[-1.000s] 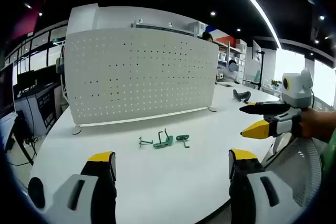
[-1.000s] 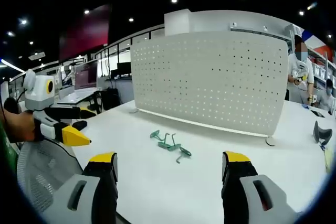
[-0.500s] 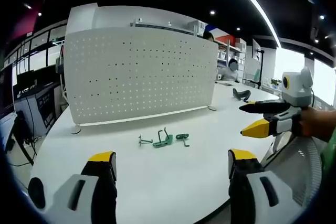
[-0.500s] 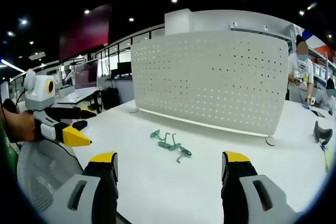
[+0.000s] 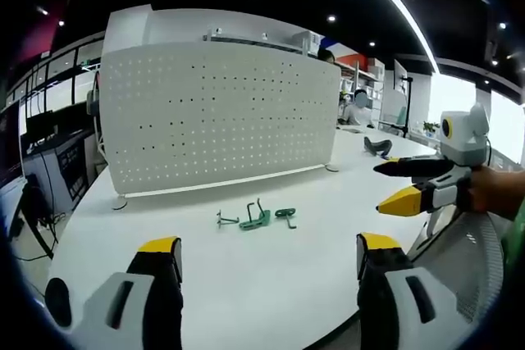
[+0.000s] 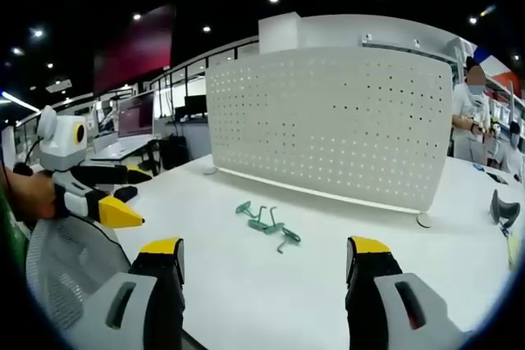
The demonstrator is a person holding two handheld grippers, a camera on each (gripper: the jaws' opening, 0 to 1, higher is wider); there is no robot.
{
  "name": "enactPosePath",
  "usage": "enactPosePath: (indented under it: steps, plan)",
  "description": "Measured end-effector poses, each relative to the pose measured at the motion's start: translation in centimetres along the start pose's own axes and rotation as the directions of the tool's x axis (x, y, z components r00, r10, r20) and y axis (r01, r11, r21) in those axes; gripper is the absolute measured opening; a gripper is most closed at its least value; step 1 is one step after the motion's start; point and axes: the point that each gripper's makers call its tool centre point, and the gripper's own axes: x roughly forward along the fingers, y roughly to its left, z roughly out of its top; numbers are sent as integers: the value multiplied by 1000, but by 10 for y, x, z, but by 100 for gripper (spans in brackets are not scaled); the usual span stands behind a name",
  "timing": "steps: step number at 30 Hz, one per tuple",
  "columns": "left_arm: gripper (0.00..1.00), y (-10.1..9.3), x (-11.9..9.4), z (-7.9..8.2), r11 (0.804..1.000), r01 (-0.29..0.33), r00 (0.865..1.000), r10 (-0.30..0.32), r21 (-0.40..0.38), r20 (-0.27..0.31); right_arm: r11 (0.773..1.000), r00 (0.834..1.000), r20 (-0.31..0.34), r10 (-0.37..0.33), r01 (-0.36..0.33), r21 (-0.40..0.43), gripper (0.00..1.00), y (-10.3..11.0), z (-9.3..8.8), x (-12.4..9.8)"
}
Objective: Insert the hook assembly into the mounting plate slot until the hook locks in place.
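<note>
Both the left gripper and right gripper hang wide-jawed and empty off the white table's near edge, evidently readying a reach for the green wire hooks lying mid-table before the upright white perforated mounting plate.

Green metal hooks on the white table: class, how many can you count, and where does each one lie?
3, in a loose row before the white perforated panel: the left hook, the middle hook and the right hook. They overlap, so another small piece may be hidden.
</note>
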Motion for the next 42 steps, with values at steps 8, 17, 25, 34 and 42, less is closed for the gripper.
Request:
enactPosePath:
  steps: [8,17,25,34,42]
  plan:
    - [90,0,0,0,1000,1,1000,-1,0,-1,1000,1000,-6,3,-3,-1,82,1,-1,0]
    - [90,-1,0,0,1000,2,1000,-2,0,-1,1000,1000,-6,4,-4,-1,81,1,-1,0]
    - [90,0,-1,1,1000,-1,1000,1,-3,3,1000,1000,-9,4,-4,0,80,1,-2,0]
    - [87,1,0,0,1000,-1,1000,1,3,-3,1000,1000,-2,0,0,4,79,0,0,0]
    - [79,2,1,-1,1000,-1,1000,1,8,-11,1000,1000,-1,-1,1,7,79,-1,0,-1]
